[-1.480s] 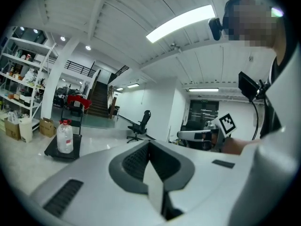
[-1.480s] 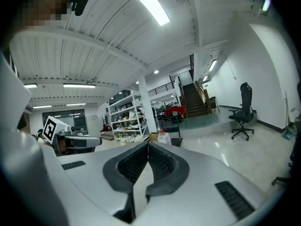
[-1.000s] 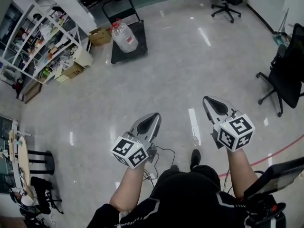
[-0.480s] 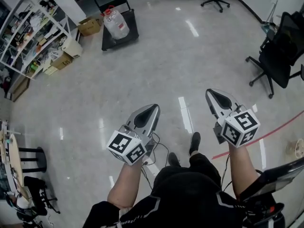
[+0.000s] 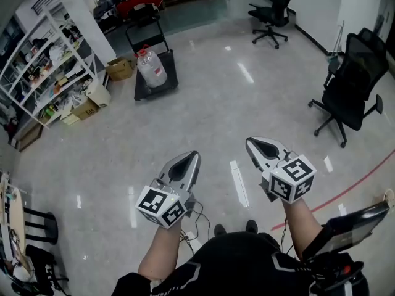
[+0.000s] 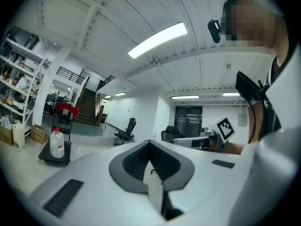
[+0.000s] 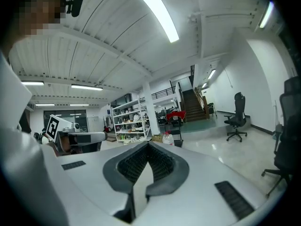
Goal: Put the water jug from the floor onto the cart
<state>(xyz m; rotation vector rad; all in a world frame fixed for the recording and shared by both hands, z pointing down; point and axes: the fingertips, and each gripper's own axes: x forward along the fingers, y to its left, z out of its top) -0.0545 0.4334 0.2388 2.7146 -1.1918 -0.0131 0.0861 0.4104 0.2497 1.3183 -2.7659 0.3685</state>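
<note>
A clear water jug with a red cap stands upright on a low black cart far ahead on the glossy floor, well out of reach of both grippers. My left gripper is held out level, shut and empty. My right gripper is beside it, also shut with nothing in it. In the left gripper view the jug is small at the far left, past the closed jaws. The right gripper view shows the jug just above its closed jaws.
White shelves full of goods line the left wall, with cardboard boxes at their foot. Black office chairs stand at the right and far back. A red line crosses the floor. A stool is at the lower left.
The cart and jug look smaller and farther away than a second ago, and the far chairs have come into view. Both grippers stay shut and empty, held out in front.
</note>
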